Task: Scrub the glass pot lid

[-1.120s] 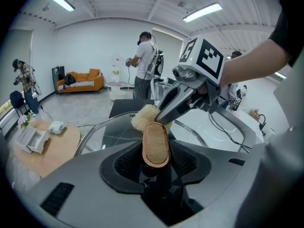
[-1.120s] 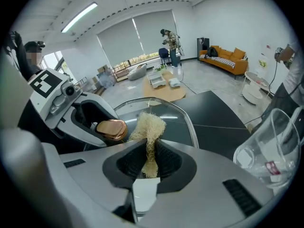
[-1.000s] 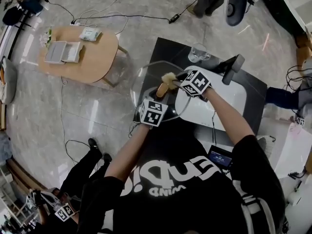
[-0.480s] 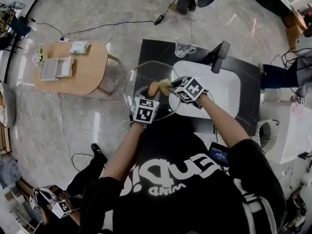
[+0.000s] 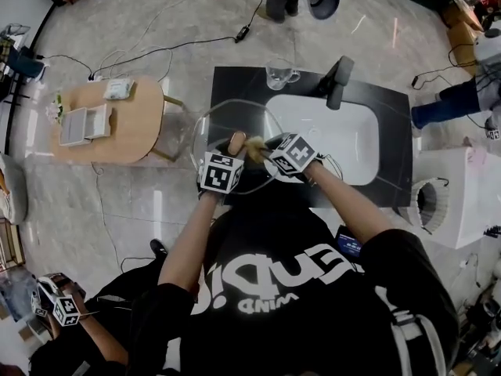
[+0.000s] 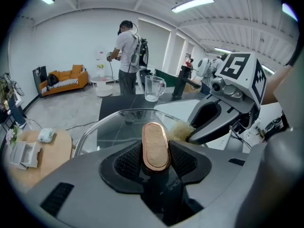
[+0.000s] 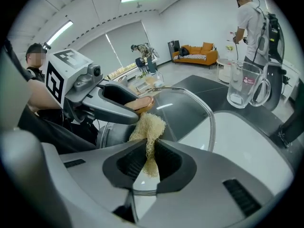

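The glass pot lid (image 5: 223, 128) is held tilted over the left edge of the black counter. Its wooden knob (image 6: 156, 145) sits between the pads of my left gripper (image 6: 156, 156), which is shut on it; in the head view the left gripper (image 5: 229, 157) is at the lid's near side. My right gripper (image 7: 149, 158) is shut on a tan loofah scrubber (image 7: 148, 129). The scrubber (image 5: 254, 146) rests against the glass just right of the knob (image 5: 235, 142). In the right gripper view the lid's rim (image 7: 209, 115) curves over the sink.
A white sink (image 5: 337, 135) is set in the black counter (image 5: 391, 100), with a dark faucet (image 5: 337, 81) behind it. A glass mug (image 5: 279, 75) stands at the counter's back edge. A wooden side table (image 5: 117, 124) is to the left. People stand nearby.
The right gripper has carried the scrubber across the glass, from beyond the knob to beside it. The left gripper keeps its hold on the knob and has barely moved.
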Tool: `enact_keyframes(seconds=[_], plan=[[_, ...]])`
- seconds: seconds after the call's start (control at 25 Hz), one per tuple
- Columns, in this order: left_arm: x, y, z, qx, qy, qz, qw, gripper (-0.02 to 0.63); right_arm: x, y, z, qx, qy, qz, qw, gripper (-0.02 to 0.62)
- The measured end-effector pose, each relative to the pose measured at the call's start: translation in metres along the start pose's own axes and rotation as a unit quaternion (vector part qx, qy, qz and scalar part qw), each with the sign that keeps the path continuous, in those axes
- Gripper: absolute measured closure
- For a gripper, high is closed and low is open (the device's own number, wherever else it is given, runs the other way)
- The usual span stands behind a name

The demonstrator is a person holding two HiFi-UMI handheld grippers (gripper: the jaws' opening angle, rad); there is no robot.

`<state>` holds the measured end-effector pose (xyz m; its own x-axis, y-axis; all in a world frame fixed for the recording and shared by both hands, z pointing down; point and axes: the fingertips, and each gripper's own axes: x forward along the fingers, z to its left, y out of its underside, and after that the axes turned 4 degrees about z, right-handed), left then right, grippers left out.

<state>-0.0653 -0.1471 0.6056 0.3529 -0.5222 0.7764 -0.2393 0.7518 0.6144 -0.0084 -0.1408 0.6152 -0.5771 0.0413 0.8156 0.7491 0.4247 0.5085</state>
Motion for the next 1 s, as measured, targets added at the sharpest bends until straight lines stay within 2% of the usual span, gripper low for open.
enact_keyframes(seconds=[0.2,0.72,0.8,1.0], plan=[[-0.001,-0.001,0.000,-0.008,0.012,0.002,0.9999,0.422,0.001,0.005,0.007,0.037,-0.010,-0.007,0.999,0.549],[-0.002,-0.003,0.005,-0.006,0.033,0.021,0.9992,0.422,0.010,0.008,0.032,0.095,-0.013,-0.017,0.995,0.551],[-0.003,-0.003,0.005,-0.005,0.033,0.022,0.9992,0.422,0.012,0.007,0.039,0.094,-0.016,-0.012,0.995,0.551],[-0.003,-0.003,0.004,-0.006,0.034,0.020,0.9992,0.422,0.021,0.000,0.059,0.053,-0.002,0.002,0.999,0.551]])
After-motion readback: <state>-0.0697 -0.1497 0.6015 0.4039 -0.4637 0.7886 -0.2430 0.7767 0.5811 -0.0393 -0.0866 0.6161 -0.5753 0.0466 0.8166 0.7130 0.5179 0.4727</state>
